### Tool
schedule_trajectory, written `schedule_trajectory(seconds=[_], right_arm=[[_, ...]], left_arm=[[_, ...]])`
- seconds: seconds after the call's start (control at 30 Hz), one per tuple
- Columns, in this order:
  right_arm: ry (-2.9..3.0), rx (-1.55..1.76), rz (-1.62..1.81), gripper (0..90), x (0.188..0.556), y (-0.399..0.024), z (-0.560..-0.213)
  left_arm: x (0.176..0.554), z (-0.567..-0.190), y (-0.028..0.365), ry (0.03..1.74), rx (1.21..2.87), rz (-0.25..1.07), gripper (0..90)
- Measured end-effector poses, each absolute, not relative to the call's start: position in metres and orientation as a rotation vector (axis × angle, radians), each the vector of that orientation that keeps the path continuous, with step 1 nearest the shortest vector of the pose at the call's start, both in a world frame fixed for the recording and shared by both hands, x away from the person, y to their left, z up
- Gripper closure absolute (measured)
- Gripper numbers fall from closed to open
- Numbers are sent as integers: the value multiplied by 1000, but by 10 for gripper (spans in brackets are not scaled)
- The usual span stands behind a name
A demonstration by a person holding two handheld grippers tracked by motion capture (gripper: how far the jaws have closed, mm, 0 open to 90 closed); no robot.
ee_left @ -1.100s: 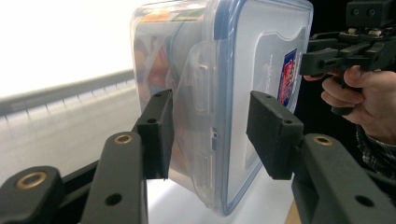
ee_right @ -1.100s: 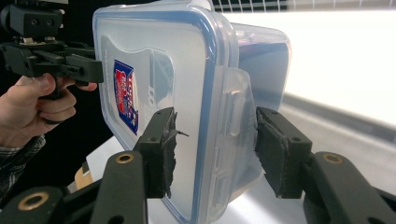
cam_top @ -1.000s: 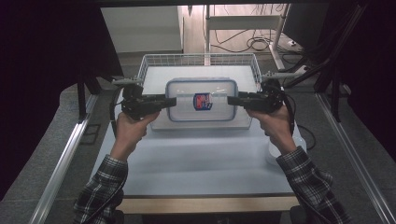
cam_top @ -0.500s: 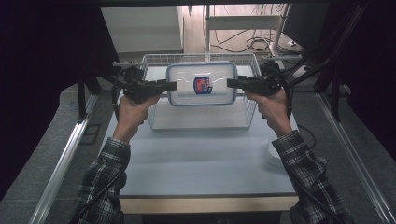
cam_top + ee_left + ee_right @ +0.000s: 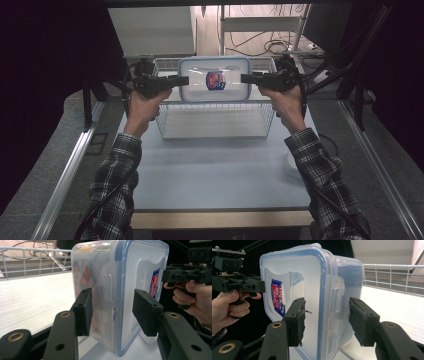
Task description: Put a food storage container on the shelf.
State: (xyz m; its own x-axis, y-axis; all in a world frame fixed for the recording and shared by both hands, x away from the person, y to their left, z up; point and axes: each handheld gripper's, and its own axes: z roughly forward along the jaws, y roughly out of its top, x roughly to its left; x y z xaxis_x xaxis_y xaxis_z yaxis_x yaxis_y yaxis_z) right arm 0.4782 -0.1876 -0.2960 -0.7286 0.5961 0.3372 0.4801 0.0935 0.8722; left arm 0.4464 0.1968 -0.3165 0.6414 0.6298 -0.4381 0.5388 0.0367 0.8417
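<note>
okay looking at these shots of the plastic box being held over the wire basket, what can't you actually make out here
- Plastic box contents: frosted walls blur them in the left gripper view.
- Label wording: too small in the high view, seen at a slant in both gripper views.
- Left gripper and right gripper pad contact: gaps show beside the box; firmness of grip unclear.
- Wire basket far side: behind the box in the high view.
</note>
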Motion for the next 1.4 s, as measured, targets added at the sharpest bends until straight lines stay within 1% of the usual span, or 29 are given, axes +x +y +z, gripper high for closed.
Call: schedule_trajectory(seconds=[0.07, 0.33, 0.37, 0.4, 0.43, 0.47, 0.53, 0.57, 0.6, 0.67, 0.73, 0.83, 0.87, 0.93, 0.97, 1.0, 1.07, 1.1, 1.4], right_arm=[[2248, 1134, 1707, 481, 484, -185, -298], [2245, 1148, 1701, 474, 490, -182, -301], [2247, 1146, 1693, 472, 491, -182, -301], [2247, 1136, 1680, 470, 490, -182, -300], [2246, 1122, 1662, 468, 490, -181, -299], [2243, 1113, 1642, 465, 489, -179, -299], [2248, 1099, 1618, 452, 488, -176, -298], [2245, 1099, 1600, 445, 487, -175, -299], [2241, 1099, 1592, 444, 487, -174, -299], [2238, 1104, 1600, 445, 487, -175, -299], [2236, 1108, 1604, 442, 488, -175, -300], [2237, 1103, 1596, 427, 489, -175, -300], [2236, 1096, 1589, 416, 489, -175, -301], [2238, 1099, 1558, 392, 490, -174, -302], [2238, 1099, 1558, 392, 490, -174, -302], [2251, 1092, 1533, 431, 490, -173, -303], [2257, 1092, 1508, 416, 490, -172, -304], [2248, 1100, 1476, 408, 490, -170, -306], [2255, 1122, 1498, 431, 491, -172, -308]], left_arm=[[451, -321, 197, 1011, 1606, 80, 503], [453, -324, 198, 1009, 1592, 107, 496], [451, -323, 196, 1008, 1607, 148, 493], [451, -323, 196, 1008, 1607, 148, 488], [448, -321, 192, 1016, 1640, 209, 482], [448, -321, 192, 1016, 1640, 209, 464], [446, -320, 184, 1019, 1695, 277, 431], [446, -320, 184, 1019, 1695, 277, 418], [446, -321, 178, 1028, 1745, 321, 422], [446, -323, 178, 1027, 1739, 322, 420], [447, -325, 180, 1030, 1727, 301, 437], [446, -327, 180, 1033, 1745, 311, 448], [446, -328, 179, 1033, 1758, 316, 446], [446, -330, 177, 1034, 1753, 315, 409], [446, -330, 177, 1034, 1753, 315, 402], [447, -330, 178, 1033, 1724, 289, 398], [447, -329, 179, 1036, 1712, 278, 400], [447, -328, 179, 1039, 1717, 286, 402], [448, -323, 175, 1047, 1761, 359, 408]])
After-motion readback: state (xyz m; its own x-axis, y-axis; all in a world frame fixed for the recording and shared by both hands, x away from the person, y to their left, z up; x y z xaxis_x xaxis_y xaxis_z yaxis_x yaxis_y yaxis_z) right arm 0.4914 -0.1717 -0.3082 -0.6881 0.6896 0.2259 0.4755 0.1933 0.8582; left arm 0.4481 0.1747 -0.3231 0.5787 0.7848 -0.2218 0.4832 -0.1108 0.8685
